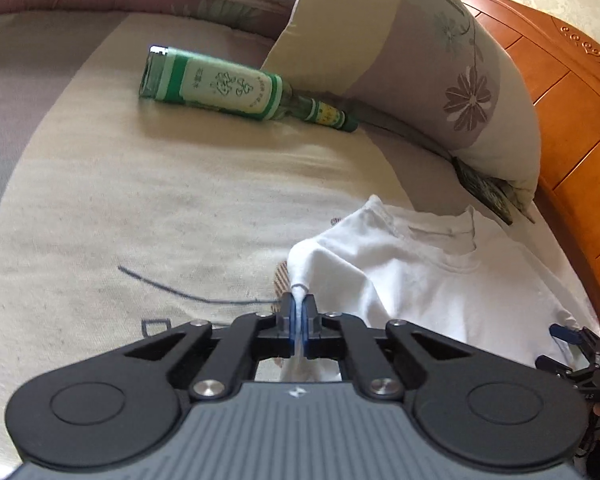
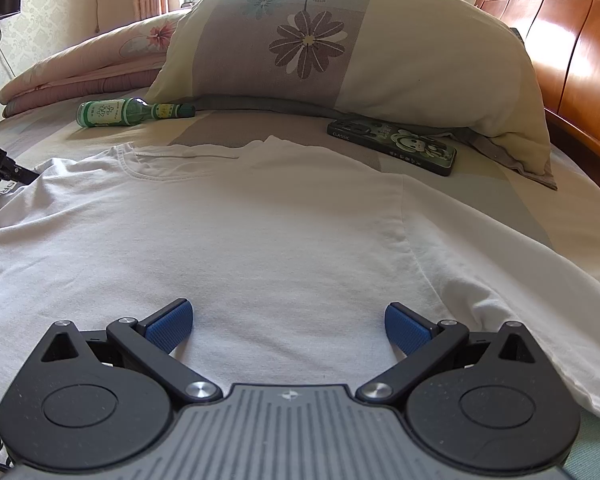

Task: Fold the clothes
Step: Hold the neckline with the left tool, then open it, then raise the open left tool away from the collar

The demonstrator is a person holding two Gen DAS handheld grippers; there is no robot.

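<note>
Left hand-held gripper (image 1: 299,312): blue pads pressed together, a pinch of white T-shirt (image 1: 412,280) fabric clamped between them, edge of the shirt pulled up into a small peak off the bed (image 1: 140,200). Fabric runs down through the jaws toward the gripper body.

Right hand-held gripper (image 2: 288,324): jaws spread wide, nothing between them, blue pads (image 2: 168,326) low over the shirt's body; contact with the cloth can't be told.

White T-shirt (image 2: 260,232) lies spread flat on the bed, collar pointing toward the pillow (image 2: 340,48), one sleeve out to the right. Green glass bottle (image 2: 128,114) lies on its side on the bed near the pillow, apart from the shirt. Phone (image 2: 396,144) in a patterned case lies partly under the pillow's edge, just beyond the shirt's shoulder. Wooden headboard (image 2: 572,40) on the right. Folded pink quilt (image 2: 80,64) behind the bottle.
</note>
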